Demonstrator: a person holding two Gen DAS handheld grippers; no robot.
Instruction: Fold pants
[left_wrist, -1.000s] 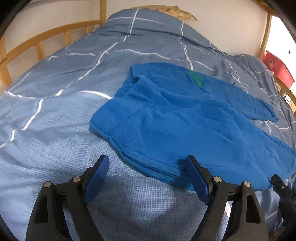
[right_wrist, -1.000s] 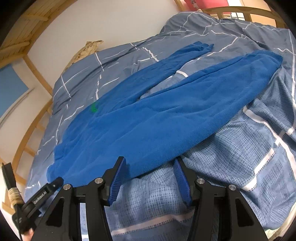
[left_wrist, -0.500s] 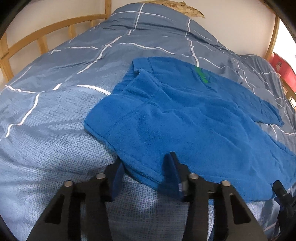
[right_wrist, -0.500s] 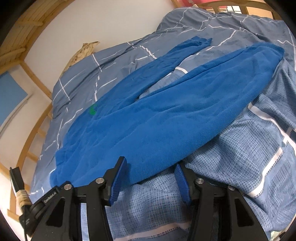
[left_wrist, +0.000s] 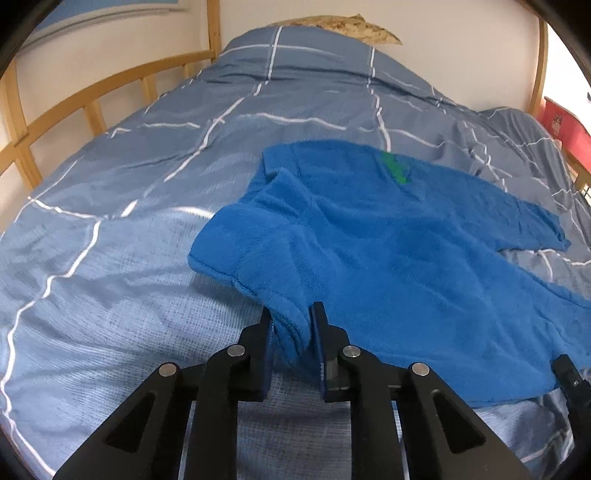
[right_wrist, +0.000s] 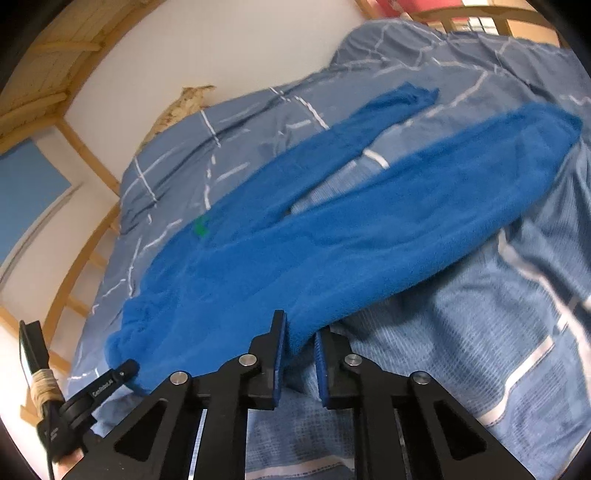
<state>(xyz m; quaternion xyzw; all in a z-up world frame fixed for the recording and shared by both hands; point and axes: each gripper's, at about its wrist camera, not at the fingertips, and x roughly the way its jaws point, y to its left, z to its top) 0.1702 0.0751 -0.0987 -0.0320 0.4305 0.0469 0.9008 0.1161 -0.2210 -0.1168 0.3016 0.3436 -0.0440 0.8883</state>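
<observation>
Lying spread on the blue checked duvet (left_wrist: 110, 229), the blue fleece pants (left_wrist: 406, 258) fill the centre and right of the left wrist view, with a small green mark (left_wrist: 397, 170) near the waist. The left gripper (left_wrist: 291, 328), at the bottom centre, is closing, its blue pads pinching a bunched fold of the near waist edge. In the right wrist view the pants (right_wrist: 332, 236) run from lower left to upper right, both legs apart at the far end. The right gripper (right_wrist: 300, 336), at the bottom centre, is also closing, with the near leg's edge pinched between its pads. White lettering on the other gripper's arm at lower left is too small to read.
</observation>
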